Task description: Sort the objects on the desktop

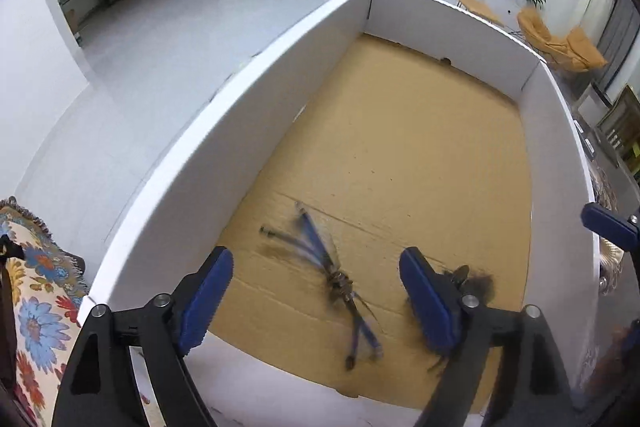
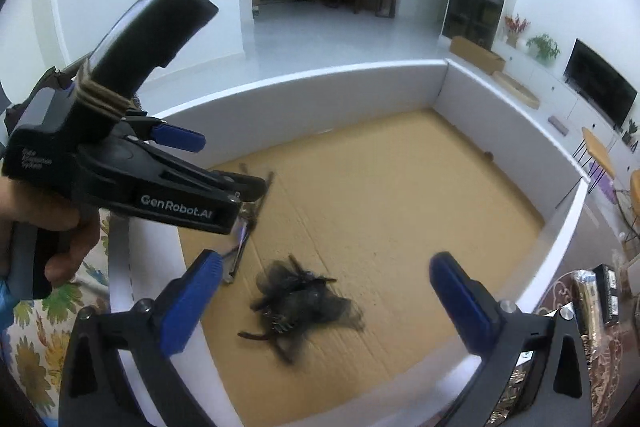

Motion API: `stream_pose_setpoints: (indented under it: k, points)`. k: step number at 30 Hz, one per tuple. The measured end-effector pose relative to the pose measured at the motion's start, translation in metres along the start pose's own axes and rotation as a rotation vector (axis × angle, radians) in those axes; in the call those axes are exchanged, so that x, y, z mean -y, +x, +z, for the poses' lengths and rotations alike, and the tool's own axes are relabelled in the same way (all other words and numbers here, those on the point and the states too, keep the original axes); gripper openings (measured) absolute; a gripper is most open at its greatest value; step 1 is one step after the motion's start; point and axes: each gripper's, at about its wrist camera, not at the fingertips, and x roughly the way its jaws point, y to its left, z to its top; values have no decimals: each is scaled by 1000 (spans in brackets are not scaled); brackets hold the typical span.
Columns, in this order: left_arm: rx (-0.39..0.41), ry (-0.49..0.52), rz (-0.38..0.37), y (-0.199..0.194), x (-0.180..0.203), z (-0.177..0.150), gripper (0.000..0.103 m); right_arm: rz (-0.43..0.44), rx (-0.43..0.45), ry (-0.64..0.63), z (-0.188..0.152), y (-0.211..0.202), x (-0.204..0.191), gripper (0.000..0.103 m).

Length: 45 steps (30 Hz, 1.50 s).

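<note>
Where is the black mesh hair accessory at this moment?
The black mesh hair accessory lies on the cardboard floor of the white-walled box, near its front edge, between the right gripper's open fingers, right of the blue bundle.

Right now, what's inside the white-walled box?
Inside the box, on its cardboard floor: a bundle of blue pens and a black mesh hair accessory. The left claw covers part of the pens in the right wrist view.
</note>
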Motion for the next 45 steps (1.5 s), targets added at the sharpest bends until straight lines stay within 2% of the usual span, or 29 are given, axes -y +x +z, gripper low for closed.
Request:
stream_pose_setpoints:
  k: [5,7,11,13,17,21,24,26,28,32,36,39,45]
  points:
    - [54,-19,5,-15,8,-11,85,-42,82,9,-11,-26,16,103]
    - [111,-29,-4,-31,18,-22,85,-76,125,21,-24,-43,29,103]
    - [208,8,-39,-68,41,-48,85,-172,185,59,-68,-85,55,103]
    - [253,49,-79,-86,65,-62,85,-234,195,92,-96,-104,73,103]
    - [304,128,-181,-111,114,-78,85,-372,176,202,-164,-137,119,103]
    - [292,230,-306,-126,185,-90,87,-502,70,335,-230,-155,177,103]
    - [248,296,-373,-118,232,-104,94,-555,13,466,-270,-166,219,103]
    - [212,338,-381,-106,259,-113,94,-576,-30,545,-291,-169,247,103]
    - [173,382,-361,-83,285,-123,94,-587,-65,591,-314,-170,255,103]
    - [120,426,-305,-37,319,-132,94,-588,-96,624,-319,-159,271,103]
    - [106,426,-305,-12,342,-131,94,-584,-119,605,-327,-149,273,103]
    - [101,433,-295,2,351,-125,94,-561,-145,632,-334,-140,279,103]
    - [96,438,-277,22,363,-117,94,-506,-137,702,-343,-136,294,103]
